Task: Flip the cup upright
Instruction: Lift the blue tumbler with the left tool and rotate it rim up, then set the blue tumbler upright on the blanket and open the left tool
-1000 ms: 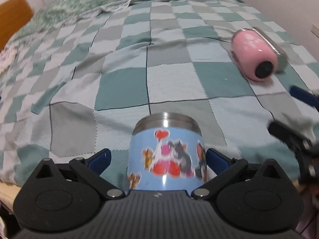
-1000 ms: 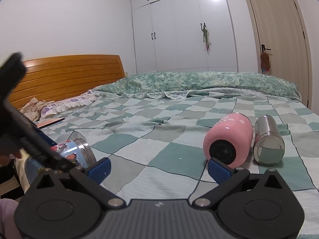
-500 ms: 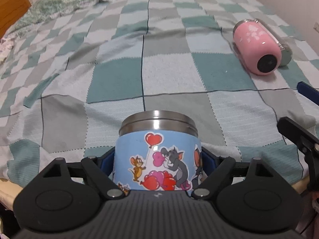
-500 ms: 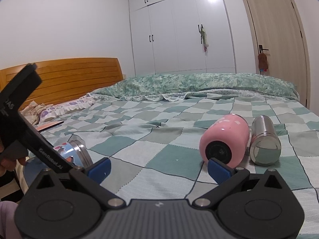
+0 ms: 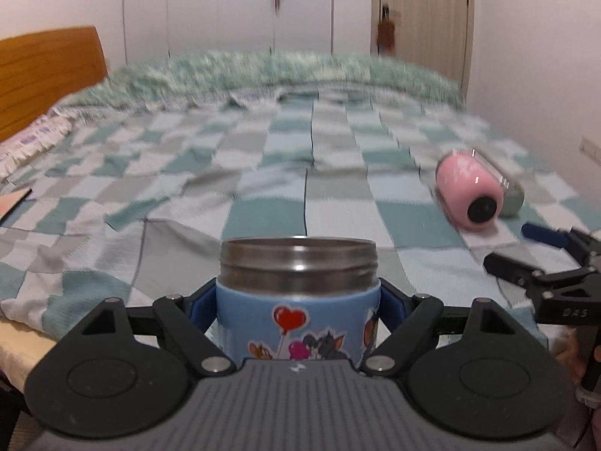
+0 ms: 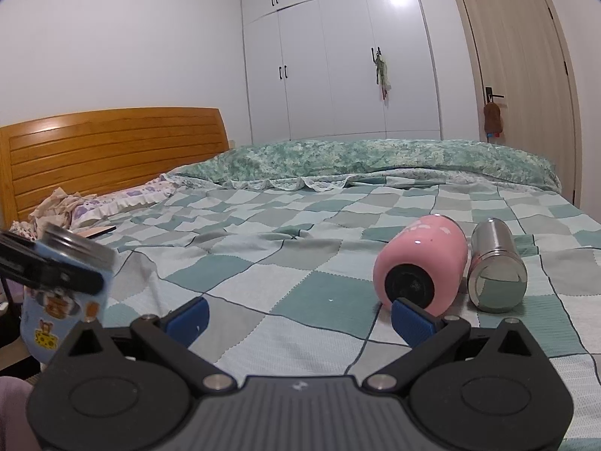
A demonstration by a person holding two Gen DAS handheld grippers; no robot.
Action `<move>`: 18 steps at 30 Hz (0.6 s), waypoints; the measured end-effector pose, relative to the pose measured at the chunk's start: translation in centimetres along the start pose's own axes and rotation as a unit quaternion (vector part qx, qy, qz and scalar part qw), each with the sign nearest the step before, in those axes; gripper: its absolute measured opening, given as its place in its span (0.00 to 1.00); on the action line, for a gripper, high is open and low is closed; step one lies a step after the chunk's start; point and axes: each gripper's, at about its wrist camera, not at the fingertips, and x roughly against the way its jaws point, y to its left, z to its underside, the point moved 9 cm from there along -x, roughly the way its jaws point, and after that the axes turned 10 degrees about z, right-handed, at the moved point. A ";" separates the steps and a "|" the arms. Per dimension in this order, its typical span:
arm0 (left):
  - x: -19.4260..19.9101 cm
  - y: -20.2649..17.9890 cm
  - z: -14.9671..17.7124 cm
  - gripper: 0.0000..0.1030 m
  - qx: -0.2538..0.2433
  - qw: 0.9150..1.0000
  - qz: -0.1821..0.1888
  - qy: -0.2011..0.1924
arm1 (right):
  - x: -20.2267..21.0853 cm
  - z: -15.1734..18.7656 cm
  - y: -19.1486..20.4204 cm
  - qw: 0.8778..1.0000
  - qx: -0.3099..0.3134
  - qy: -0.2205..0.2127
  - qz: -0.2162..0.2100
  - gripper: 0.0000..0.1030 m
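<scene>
A light blue cartoon cup [image 5: 298,300] with a steel threaded rim sits between the blue pads of my left gripper [image 5: 298,302], which is shut on it. The cup is held off the bed, close to upright, tilted a little, rim up. In the right wrist view the same cup [image 6: 64,293] shows at the far left in the left gripper's black fingers [image 6: 49,274]. My right gripper [image 6: 298,315] is open and empty above the quilt, and it shows at the right edge of the left wrist view [image 5: 541,251].
A pink bottle [image 6: 422,265] and a steel flask [image 6: 496,265] lie side by side on the checkered quilt [image 6: 263,263] at the right. A wooden headboard [image 6: 109,150] and pillows are at the left, wardrobe and door behind the bed.
My left gripper closed on the blue cup, lifted it off the quilt and tipped it toward upright. The left view swung up from the bed to the room. The right gripper barely moved.
</scene>
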 end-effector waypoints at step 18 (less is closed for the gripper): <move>-5.9 7.6 -1.5 0.82 -0.015 0.978 -0.085 -0.190 | -0.6 0.2 1.0 1.000 0.019 -0.013 0.005 1.00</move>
